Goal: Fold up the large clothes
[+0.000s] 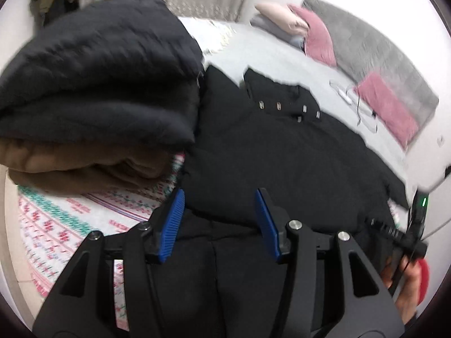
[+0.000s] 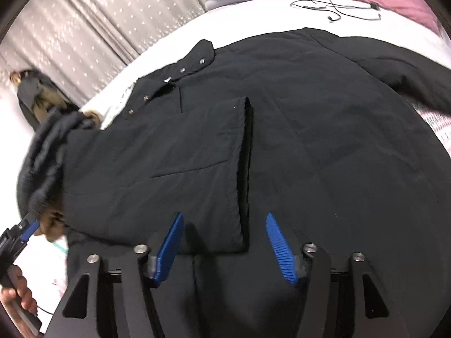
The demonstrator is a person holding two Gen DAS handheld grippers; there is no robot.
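both hand-held grippers, left hand-held gripper and right hand-held gripper, hover spread and empty over the black coat at frame centre, sleeve folded inward for compactness.

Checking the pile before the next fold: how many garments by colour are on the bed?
Black: 2, the coat spread flat and the folded garment on the stack.
Tan: 1, the folded garment under it.
Total: 3
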